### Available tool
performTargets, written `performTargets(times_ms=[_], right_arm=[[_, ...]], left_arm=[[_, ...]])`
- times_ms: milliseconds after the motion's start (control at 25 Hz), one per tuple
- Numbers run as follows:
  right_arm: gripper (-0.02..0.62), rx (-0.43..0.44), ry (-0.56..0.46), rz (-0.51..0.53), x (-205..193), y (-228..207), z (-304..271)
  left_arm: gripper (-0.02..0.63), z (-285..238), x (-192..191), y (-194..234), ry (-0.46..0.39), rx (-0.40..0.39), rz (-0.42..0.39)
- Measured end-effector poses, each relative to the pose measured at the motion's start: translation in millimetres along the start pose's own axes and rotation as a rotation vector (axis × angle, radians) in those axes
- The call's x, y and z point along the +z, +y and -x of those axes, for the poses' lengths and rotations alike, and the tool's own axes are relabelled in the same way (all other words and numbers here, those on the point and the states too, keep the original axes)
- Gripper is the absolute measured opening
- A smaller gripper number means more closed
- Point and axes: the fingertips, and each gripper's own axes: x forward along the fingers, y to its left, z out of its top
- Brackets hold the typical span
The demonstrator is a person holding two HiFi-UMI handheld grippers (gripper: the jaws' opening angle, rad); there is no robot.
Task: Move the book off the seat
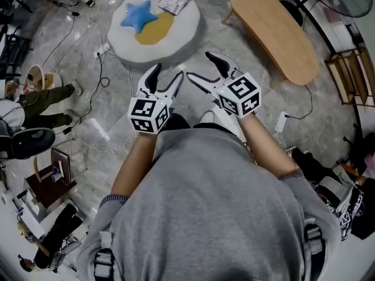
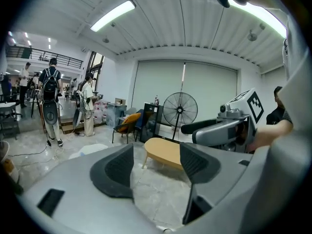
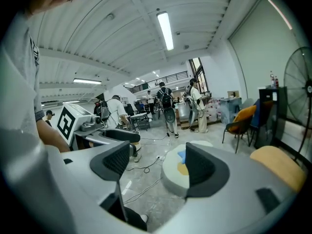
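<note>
The book (image 1: pixel 171 3), with a black-and-white patterned cover, lies on the far edge of a round white seat (image 1: pixel 176 34). The seat's top shows a blue star (image 1: pixel 138 15) and a yellow patch. My left gripper (image 1: pixel 166 75) and right gripper (image 1: pixel 201 67) are held side by side over the grey floor, short of the seat, both open and empty. In the right gripper view the seat (image 3: pixel 171 175) shows between the open jaws of the right gripper (image 3: pixel 158 167), and the book is hidden there. The left gripper (image 2: pixel 156 167) faces a wooden bench (image 2: pixel 165 150).
An oval wooden bench (image 1: pixel 275 31) stands right of the seat. Cables and a power strip (image 1: pixel 101 50) trail on the floor at the left, and a plug (image 1: pixel 280 122) at the right. A person (image 1: pixel 41 101) sits at the left. A wooden rack (image 1: pixel 351 75) stands far right, a fan (image 2: pixel 179 110) beyond the bench.
</note>
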Motion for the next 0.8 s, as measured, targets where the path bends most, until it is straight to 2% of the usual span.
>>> performTargets(times_ms=[160, 360, 560, 800], right_arm=[[0.374, -0.001, 0.002, -0.004, 2, -19, -2], [0.374, -0.003, 0.018, -0.005, 5, -40, -22], [0.374, -0.025, 0.038, -0.002, 17, -77, -59], [0.374, -0.032, 0.055, 0.005, 56, -112, -121]], left_arm=[[0.311, -21, 3, -1, 0.007, 0.001, 0.002], [0.311, -50, 9, 18, 0.004, -0.008, 0.006], [0.311, -87, 20, 58, -0.006, -0.014, 0.016], [0.311, -123, 51, 121, -0.019, -0.024, 0.022]])
